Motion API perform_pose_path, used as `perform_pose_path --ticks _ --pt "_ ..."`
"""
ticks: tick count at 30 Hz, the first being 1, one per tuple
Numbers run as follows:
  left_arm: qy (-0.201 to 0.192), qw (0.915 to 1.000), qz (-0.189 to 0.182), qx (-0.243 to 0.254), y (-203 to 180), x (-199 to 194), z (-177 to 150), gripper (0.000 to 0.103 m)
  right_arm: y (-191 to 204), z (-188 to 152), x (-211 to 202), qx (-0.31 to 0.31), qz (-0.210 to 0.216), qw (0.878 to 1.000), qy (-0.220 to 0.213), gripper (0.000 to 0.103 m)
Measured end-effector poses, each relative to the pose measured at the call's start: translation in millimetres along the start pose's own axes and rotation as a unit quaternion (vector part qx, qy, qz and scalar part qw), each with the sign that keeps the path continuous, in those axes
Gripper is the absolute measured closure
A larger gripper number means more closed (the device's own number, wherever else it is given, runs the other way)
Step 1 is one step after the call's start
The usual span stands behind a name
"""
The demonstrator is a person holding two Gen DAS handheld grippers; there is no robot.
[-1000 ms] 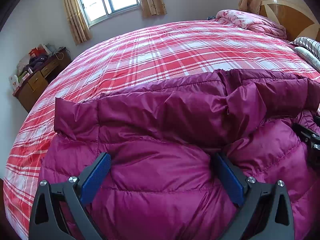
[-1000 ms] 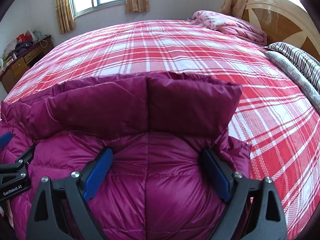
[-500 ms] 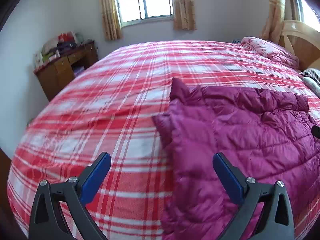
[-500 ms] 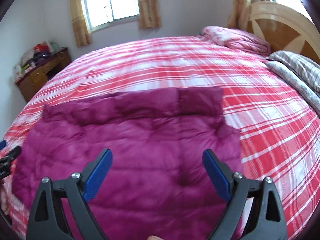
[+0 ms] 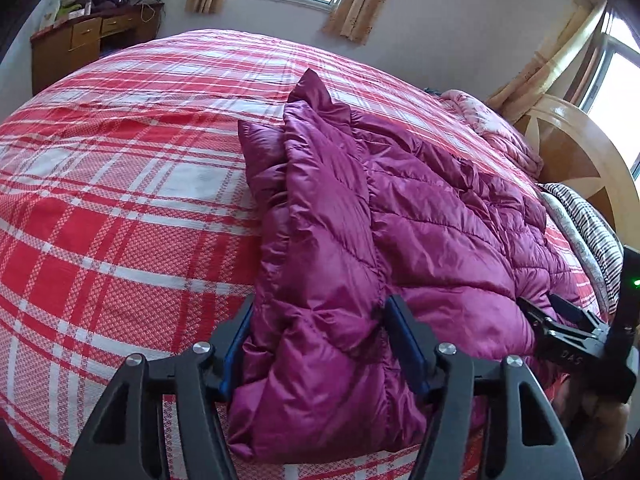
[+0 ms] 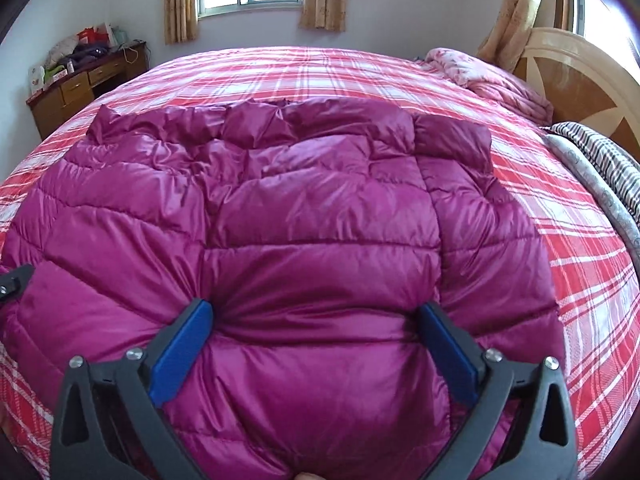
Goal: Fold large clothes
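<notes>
A large purple quilted down jacket (image 6: 320, 208) lies spread on the red plaid bed (image 6: 580, 248). In the left wrist view its left side edge (image 5: 320, 240) is a thick doubled fold. My left gripper (image 5: 320, 312) straddles that fold near the front corner. Its jaws are closing, and both blue pads (image 5: 404, 344) dent the padding. My right gripper (image 6: 316, 310) stands wide open over the near hem, fingertips sunk into the fabric, which bulges between them without being pinched. The right gripper (image 5: 560, 320) also shows at the jacket's right side. The left gripper's tip (image 6: 16, 280) peeks in at the left edge.
A wooden desk (image 6: 80, 88) with clutter stands at the far left by the wall. A wooden headboard (image 6: 580, 80), a pink quilt (image 6: 492, 76) and striped bedding (image 6: 600, 156) lie at the far right. Bare plaid cover (image 5: 120, 200) stretches left of the jacket.
My left gripper swung off the jacket's middle to its left edge, rolled, and narrowed its jaws onto the fold. The right gripper pulled back and settled on the near hem, jaws still wide.
</notes>
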State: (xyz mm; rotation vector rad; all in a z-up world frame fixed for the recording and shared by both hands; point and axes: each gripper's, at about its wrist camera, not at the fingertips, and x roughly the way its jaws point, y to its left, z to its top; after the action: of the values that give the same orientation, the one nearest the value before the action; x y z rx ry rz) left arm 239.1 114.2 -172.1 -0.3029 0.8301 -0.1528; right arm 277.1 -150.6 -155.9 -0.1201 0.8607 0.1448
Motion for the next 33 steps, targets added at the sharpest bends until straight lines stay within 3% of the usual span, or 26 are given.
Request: perform_pose_path --ticks 3,5,10,16,20,27,30,33 --pt "-0.003 0.9996 -0.026 -0.006 6 -1 0 0.062 7 -6 -27 -0.008 0.012 1.000 -0.023 0.006" --pt "-0.008 0.9986 -0.051 -0.011 10 -3 -1 0.076 14 -15 -27 -0.015 0.012 1.000 -0.012 0.005" --pt "-0.032 0.9965 -0.077 0.007 0 -18 0 0.089 25 -25 1 -0.038 -0.014 0.999 0.008 0.000" --pt "-0.062 0.9931 -0.097 0.024 -22 -42 20 0.092 15 -23 1 -0.026 0.009 1.000 0.005 0.000" --pt "-0.088 0.9868 -0.115 0.073 -62 -68 37 0.092 2 -23 -4 -0.017 0.042 0.999 -0.002 0.000" --pt "-0.094 0.9627 -0.158 0.198 -161 -76 58 0.092 -42 -17 -25 0.027 0.076 0.997 -0.018 0.002" --pt "-0.081 0.9522 -0.165 0.244 -200 -61 53 0.092 -72 -16 -37 0.046 0.050 0.997 -0.035 0.002" --pt "-0.069 0.9386 -0.178 0.287 -233 -46 36 0.092 -118 -9 -38 0.109 0.041 0.992 -0.040 0.002"
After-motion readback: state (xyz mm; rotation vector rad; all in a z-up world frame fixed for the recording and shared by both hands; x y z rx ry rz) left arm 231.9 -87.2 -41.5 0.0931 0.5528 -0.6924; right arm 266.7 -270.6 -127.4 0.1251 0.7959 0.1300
